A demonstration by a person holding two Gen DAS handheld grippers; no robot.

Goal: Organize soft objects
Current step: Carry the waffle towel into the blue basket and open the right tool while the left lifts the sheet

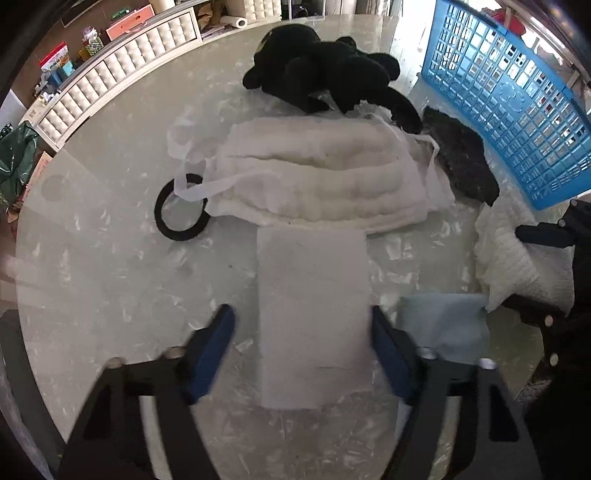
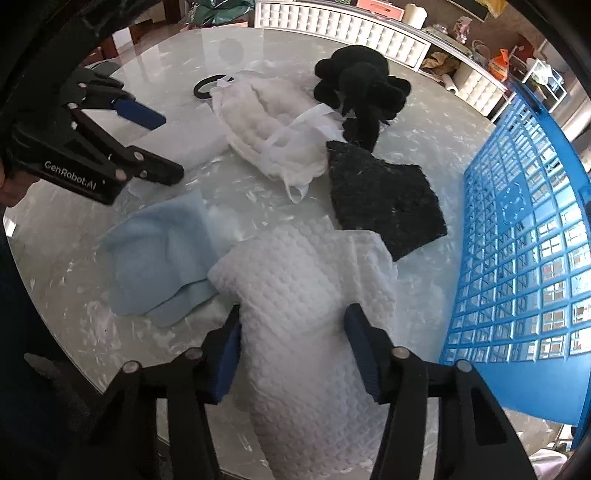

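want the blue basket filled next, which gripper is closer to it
Right. The right gripper, around the white waffle cloth, sits just beside the blue basket; the left gripper is across the table, far side of the light blue cloth.

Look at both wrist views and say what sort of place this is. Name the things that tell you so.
Probably a room in a home, perhaps a dining or living area. A glossy marble-look round table holds the cloths, a white tufted cabinet stands behind it, and cluttered shelves of household goods line the wall.
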